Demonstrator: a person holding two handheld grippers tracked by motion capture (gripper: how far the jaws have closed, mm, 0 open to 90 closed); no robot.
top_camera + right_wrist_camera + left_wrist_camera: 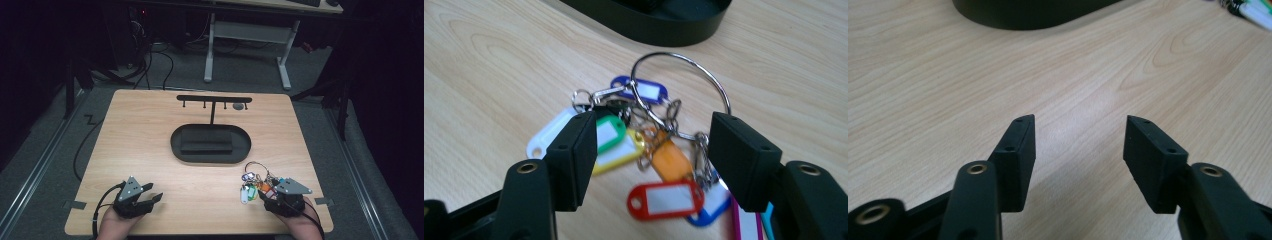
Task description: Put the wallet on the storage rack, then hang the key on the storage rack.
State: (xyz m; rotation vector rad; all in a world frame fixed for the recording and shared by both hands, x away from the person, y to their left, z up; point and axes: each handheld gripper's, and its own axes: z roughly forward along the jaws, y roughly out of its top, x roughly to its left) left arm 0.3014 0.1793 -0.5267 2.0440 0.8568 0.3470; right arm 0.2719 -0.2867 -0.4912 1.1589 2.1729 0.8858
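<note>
A bunch of coloured key tags (pixel 256 185) (pixel 659 160) on a large metal ring (pixel 704 75) lies on the wooden table (pixel 200 200) at the front right. My right gripper (pixel 265 192) (pixel 651 150) hovers just over the bunch, open, with the tags between its jaws and no pad pressing on them. Near the front left my left gripper (pixel 152 192) (pixel 1079 145) is open over bare wood, nothing between its jaws. A black key stand (pixel 214 100) with a crossbar of hooks rises from an oval black tray (pixel 175 142) at the table's middle.
The tray's dark rim (pixel 998 20) (pixel 659 30) lies ahead of both grippers. A white-framed desk (pixel 245 45) stands on the floor beyond the table. Cables (pixel 85 145) trail over the floor at the left.
</note>
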